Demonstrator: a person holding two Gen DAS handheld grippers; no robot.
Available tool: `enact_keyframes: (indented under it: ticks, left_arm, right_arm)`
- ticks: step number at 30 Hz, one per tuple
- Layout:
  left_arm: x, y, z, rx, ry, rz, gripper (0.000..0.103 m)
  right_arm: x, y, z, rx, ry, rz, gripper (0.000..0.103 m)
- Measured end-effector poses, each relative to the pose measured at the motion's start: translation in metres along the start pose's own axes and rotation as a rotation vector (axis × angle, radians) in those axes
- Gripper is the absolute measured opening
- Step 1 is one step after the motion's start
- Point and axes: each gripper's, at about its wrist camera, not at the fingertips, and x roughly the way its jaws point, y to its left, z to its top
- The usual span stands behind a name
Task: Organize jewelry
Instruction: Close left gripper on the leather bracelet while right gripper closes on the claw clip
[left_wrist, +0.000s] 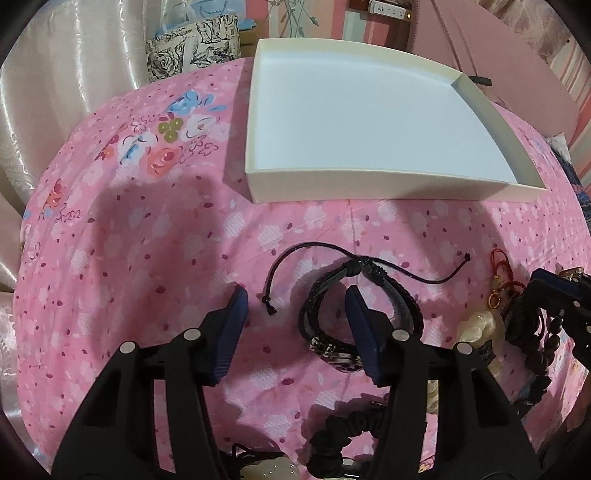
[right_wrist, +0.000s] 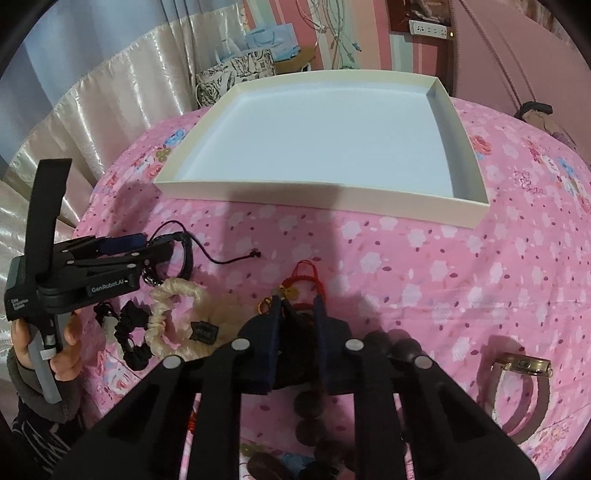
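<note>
A white shallow box (left_wrist: 369, 122) sits empty at the back of the pink floral cloth, also in the right wrist view (right_wrist: 325, 147). My left gripper (left_wrist: 297, 299) is open, its right finger inside the loop of a black braided leather bracelet (left_wrist: 332, 291) with loose cords. My right gripper (right_wrist: 297, 306) is nearly closed around a dark bead bracelet (right_wrist: 314, 402) with a red cord charm (right_wrist: 303, 284). The left gripper also shows in the right wrist view (right_wrist: 140, 245).
A cream scrunchie (right_wrist: 173, 317), a black scrunchie (right_wrist: 135, 334) and a gold watch with a pale strap (right_wrist: 521, 373) lie on the cloth. A black scrunchie (left_wrist: 340, 435) lies near the left gripper. Curtains and a floral bag (left_wrist: 192, 40) stand behind.
</note>
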Motion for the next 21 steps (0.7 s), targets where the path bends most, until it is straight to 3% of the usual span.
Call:
enact_keyframes:
  ticks: [4, 10, 14, 21]
  left_arm:
    - [-0.002, -0.001, -0.002, 0.01, -0.007, 0.01, 0.045]
    - [-0.005, -0.002, -0.003, 0.012, -0.012, -0.005, 0.011]
    - [-0.009, 0.002, -0.003, -0.008, -0.019, -0.009, 0.008]
    - [-0.038, 0.002, -0.007, -0.002, -0.11, -0.02, 0.007]
  right_arm:
    - [-0.003, -0.004, 0.001, 0.014, -0.02, -0.006, 0.006]
    - [-0.006, -0.011, 0.002, 0.039, -0.035, 0.005, 0.005]
    - [-0.01, -0.014, 0.003, 0.059, -0.055, 0.015, 0.005]
    - [-0.02, -0.024, 0.007, 0.108, -0.111, 0.034, 0.005]
